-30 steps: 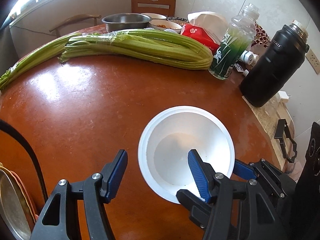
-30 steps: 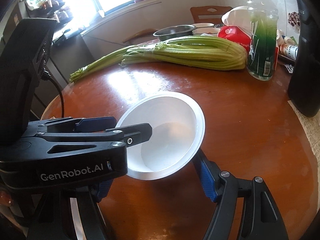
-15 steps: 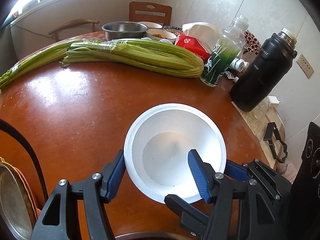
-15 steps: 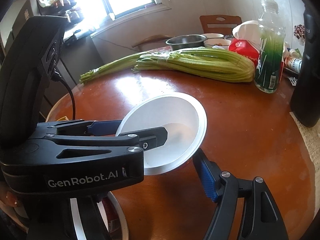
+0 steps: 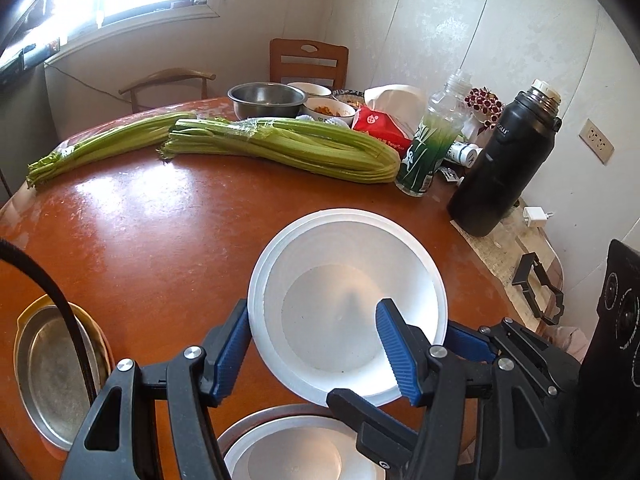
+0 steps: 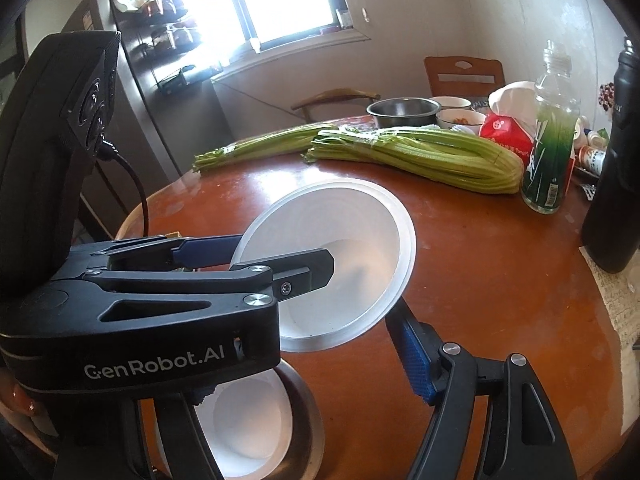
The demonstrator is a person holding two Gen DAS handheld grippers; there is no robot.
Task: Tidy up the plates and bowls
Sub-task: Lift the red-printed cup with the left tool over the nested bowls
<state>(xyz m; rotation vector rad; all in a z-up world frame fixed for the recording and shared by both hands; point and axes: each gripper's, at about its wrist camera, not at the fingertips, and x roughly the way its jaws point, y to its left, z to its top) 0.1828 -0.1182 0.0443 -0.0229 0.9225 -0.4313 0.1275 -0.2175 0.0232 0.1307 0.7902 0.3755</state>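
Note:
A white bowl [image 5: 336, 280] hangs tilted above the brown table [image 5: 160, 240]. My right gripper [image 6: 320, 320] comes at it from below on the right. One blue pad [image 6: 416, 360] sits under the rim, the other finger is hidden, and the bowl travels with this gripper. My left gripper [image 5: 312, 308] straddles the bowl's near-left wall, its jaws well apart. Its left pad [image 5: 232, 352] rests against the outside of the rim and its right pad [image 5: 396, 352] stands free inside. Below lies a second white bowl [image 5: 304, 452], nested in a metal bowl [image 6: 312, 420].
Metal plates [image 5: 52, 368] are stacked at the near left edge. Celery bunches [image 5: 280, 148] lie across the far side. Beyond them stand a steel bowl [image 5: 266, 100] and food dishes. At the right are a green bottle [image 5: 428, 148], a red tissue pack [image 5: 380, 126] and a black flask [image 5: 504, 160].
Both grippers rose and drew back with the bowl. The bowl's rim slid over against the left gripper's left pad. The nested bowls came into view underneath.

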